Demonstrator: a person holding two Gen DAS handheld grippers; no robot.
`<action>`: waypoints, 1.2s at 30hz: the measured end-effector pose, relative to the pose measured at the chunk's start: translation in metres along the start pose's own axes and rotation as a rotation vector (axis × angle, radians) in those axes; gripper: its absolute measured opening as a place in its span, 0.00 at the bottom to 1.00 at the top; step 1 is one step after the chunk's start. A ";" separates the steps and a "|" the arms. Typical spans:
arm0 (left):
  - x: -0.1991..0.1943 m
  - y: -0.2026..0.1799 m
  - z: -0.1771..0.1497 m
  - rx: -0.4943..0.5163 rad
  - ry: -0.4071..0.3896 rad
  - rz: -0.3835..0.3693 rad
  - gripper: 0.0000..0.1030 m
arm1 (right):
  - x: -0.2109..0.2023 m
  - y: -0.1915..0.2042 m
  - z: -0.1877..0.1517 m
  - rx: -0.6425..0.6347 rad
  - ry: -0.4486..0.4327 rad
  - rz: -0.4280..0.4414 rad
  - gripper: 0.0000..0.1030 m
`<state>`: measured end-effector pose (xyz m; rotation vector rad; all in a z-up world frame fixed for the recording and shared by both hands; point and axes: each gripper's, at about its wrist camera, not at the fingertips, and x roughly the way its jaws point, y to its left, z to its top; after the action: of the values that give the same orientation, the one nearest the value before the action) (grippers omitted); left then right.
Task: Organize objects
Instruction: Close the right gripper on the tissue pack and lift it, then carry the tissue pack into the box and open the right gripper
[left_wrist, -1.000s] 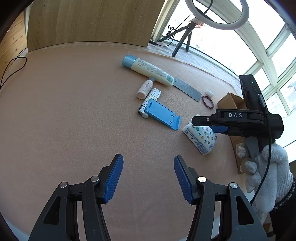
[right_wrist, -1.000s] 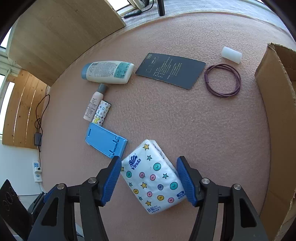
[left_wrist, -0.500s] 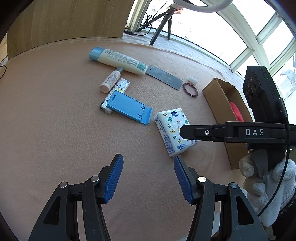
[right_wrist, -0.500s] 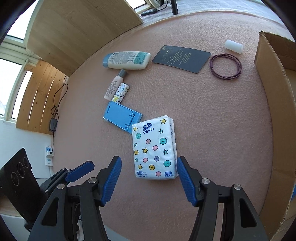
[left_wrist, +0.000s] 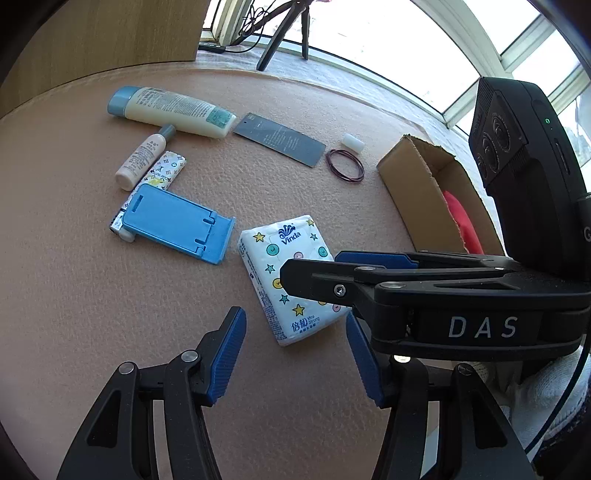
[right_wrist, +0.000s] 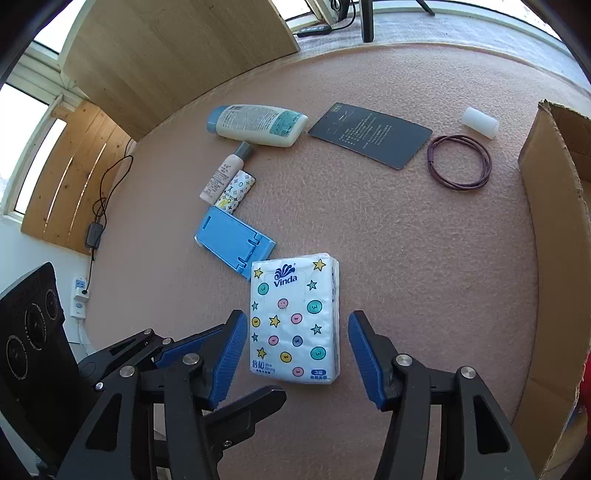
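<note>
A white Vinda tissue pack (right_wrist: 293, 317) printed with stars and buttons lies flat on the pink mat. My right gripper (right_wrist: 297, 354) is open; its blue pads flank the pack's near end with a gap on each side. In the left wrist view the right gripper (left_wrist: 314, 267) reaches in from the right over the tissue pack (left_wrist: 280, 266). My left gripper (left_wrist: 295, 358) is open and empty, just short of the pack's near corner. A blue phone stand (right_wrist: 234, 245) lies against the pack's far left corner.
An open cardboard box (right_wrist: 554, 221) with something red (left_wrist: 461, 225) inside stands to the right. Further back lie a lotion tube (right_wrist: 256, 123), small bottle (right_wrist: 225, 173), patterned stick (right_wrist: 236, 190), dark card (right_wrist: 369, 134), hair tie (right_wrist: 460, 162) and white cap (right_wrist: 480, 122).
The right gripper has turned to line up with the tissue pack and closed in around its near end. The left gripper has moved forward and right, close to the pack. Both stay open.
</note>
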<state>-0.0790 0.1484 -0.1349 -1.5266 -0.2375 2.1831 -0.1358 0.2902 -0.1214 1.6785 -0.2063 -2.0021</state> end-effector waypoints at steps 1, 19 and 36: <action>0.001 0.000 0.001 -0.003 0.000 -0.005 0.58 | 0.002 0.001 0.000 -0.004 0.006 0.002 0.48; -0.001 -0.018 0.004 0.024 -0.015 -0.004 0.52 | -0.013 0.004 -0.008 -0.016 -0.030 0.010 0.39; -0.016 -0.144 0.018 0.264 -0.063 -0.129 0.53 | -0.137 -0.053 -0.053 0.119 -0.273 -0.057 0.39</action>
<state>-0.0519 0.2697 -0.0578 -1.2641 -0.0616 2.0702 -0.0863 0.4109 -0.0365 1.4896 -0.3844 -2.2993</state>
